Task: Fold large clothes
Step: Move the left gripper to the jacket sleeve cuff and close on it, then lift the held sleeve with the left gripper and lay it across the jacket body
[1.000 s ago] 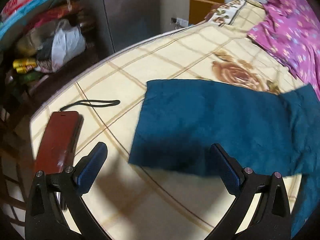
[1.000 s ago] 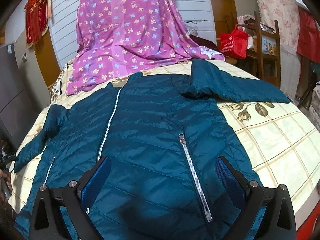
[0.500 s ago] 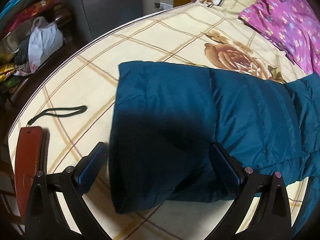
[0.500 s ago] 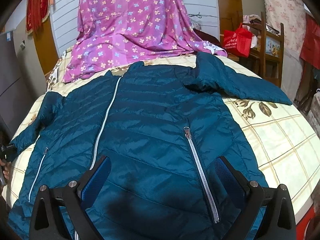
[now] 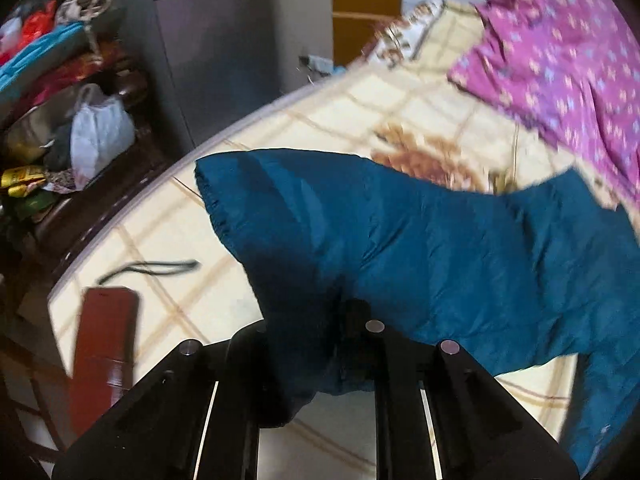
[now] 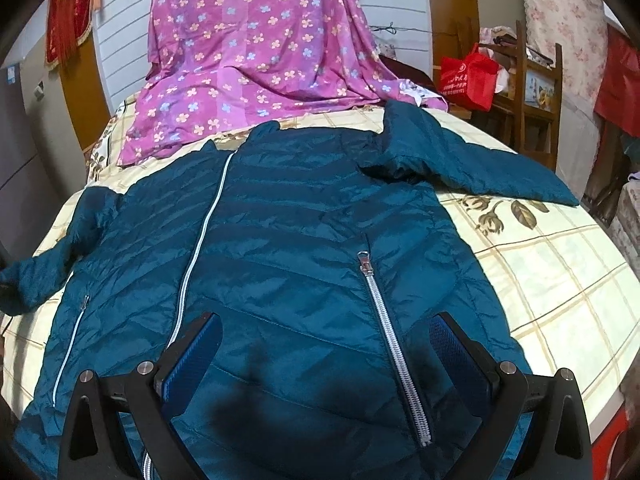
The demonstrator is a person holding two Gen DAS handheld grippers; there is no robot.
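Left gripper [image 5: 316, 320] apparently around sleeve [image 5: 400, 240]

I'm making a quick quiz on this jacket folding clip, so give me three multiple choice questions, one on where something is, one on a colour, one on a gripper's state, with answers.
1. Where does the dark red case lie?
A. on the bed near its edge
B. on the jacket
C. on the shelf

2. What colour is the jacket?
A. pink
B. teal blue
C. yellow

3. How is the left gripper?
A. wide open above the bed
B. shut on the sleeve
C. shut on a zipper

Answers:
1. A, it rests on the checked bedsheet, apart from the sleeve.
2. B, all its quilted panels are teal.
3. B, its jaws have just been closing and now pinch the sleeve fabric.
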